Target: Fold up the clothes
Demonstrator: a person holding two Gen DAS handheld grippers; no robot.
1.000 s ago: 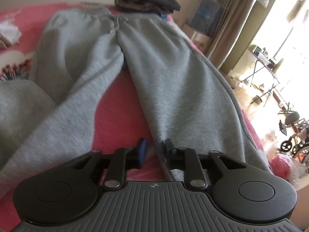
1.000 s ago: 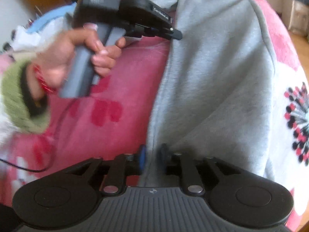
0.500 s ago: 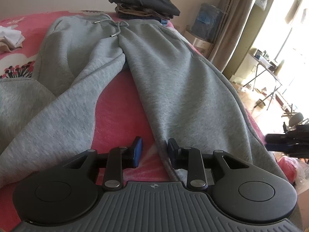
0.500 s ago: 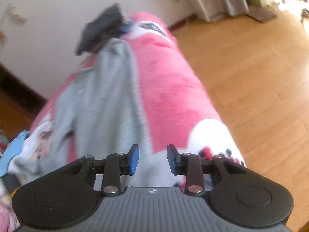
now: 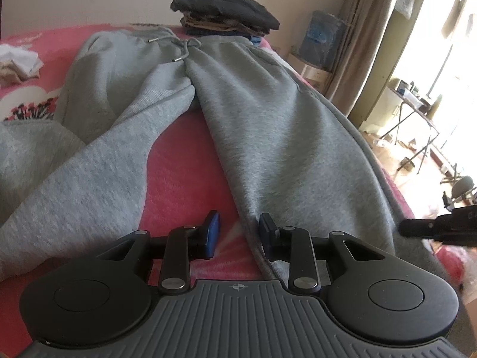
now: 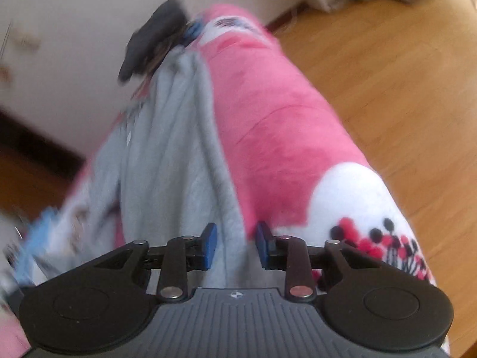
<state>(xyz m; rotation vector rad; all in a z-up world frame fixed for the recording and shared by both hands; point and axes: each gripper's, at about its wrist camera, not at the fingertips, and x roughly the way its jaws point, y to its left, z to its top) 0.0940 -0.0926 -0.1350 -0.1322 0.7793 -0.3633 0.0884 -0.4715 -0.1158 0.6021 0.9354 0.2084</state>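
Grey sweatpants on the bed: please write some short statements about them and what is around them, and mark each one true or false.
1. The grey sweatpants lie on a pink blanket with the two legs apart. True.
2. The stack of folded clothes sits at the ankle end. False: it sits beyond the waistband.
3. The top piece of that stack is white. False: it is dark, nearly black.
4. The drawstring has metal tips. True.
5. The left gripper is clamped on the waistband. False: its jaws stand apart at the inner edge of one leg, far from the waistband.
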